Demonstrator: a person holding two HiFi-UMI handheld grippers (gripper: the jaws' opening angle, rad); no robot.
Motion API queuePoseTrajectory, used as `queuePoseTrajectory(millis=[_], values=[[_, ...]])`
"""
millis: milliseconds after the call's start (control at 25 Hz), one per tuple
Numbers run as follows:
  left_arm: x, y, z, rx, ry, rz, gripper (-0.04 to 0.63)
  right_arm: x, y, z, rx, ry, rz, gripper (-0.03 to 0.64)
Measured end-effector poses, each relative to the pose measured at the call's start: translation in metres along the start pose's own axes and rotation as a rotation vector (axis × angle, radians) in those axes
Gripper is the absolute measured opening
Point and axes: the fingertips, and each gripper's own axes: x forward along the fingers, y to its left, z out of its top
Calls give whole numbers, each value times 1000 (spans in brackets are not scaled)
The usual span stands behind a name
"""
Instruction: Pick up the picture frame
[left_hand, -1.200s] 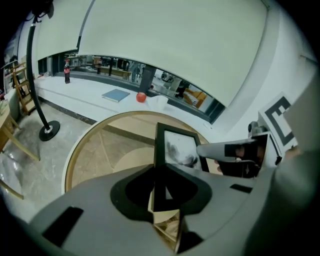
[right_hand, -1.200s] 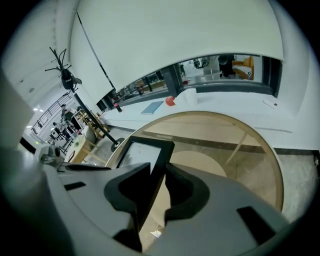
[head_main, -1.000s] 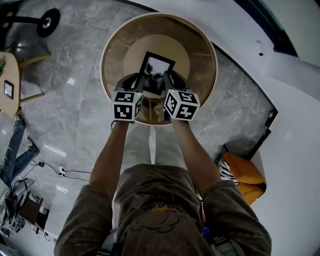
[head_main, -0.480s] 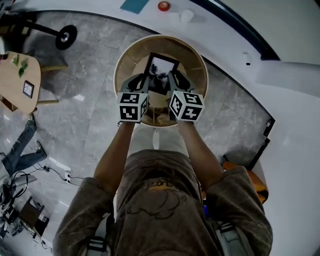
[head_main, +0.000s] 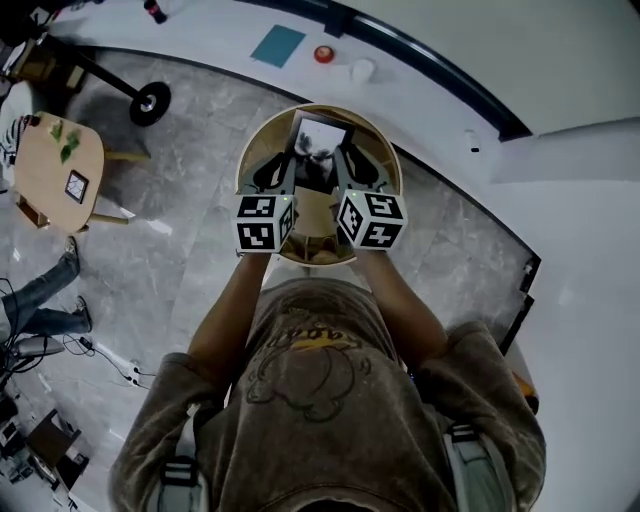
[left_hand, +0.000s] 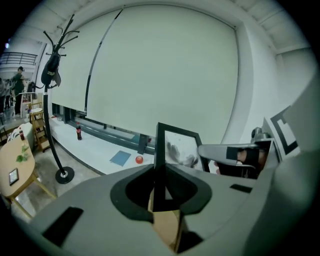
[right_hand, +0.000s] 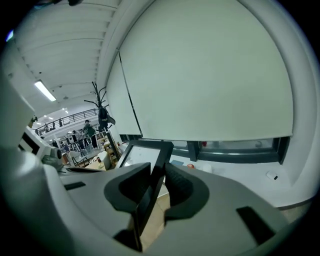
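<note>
Head view — left gripper (head_main: 283, 172), right gripper (head_main: 351, 168) clamp picture frame (head_main: 318, 152).

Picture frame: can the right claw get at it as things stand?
Yes, it seems so: the right claw is already shut on the right edge of the picture frame, with nothing between them, while the left claw grips the opposite edge.
</note>
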Motion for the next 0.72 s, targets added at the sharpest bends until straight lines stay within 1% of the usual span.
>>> queuePoseTrajectory(millis=[160, 360, 600, 720], values=[[-21, -7, 24, 19, -53, 12, 81, -17, 13, 26, -26, -55, 17, 104], [-44, -16, 43, 45, -109, 27, 81, -35, 26, 47, -65, -103, 35, 104], [-65, -22, 56, 64, -157, 30, 81, -50, 38, 62, -92, -145, 48, 104], [-70, -21, 56, 65, -167, 40, 81, -53, 43, 64, -102, -156, 57, 104]])
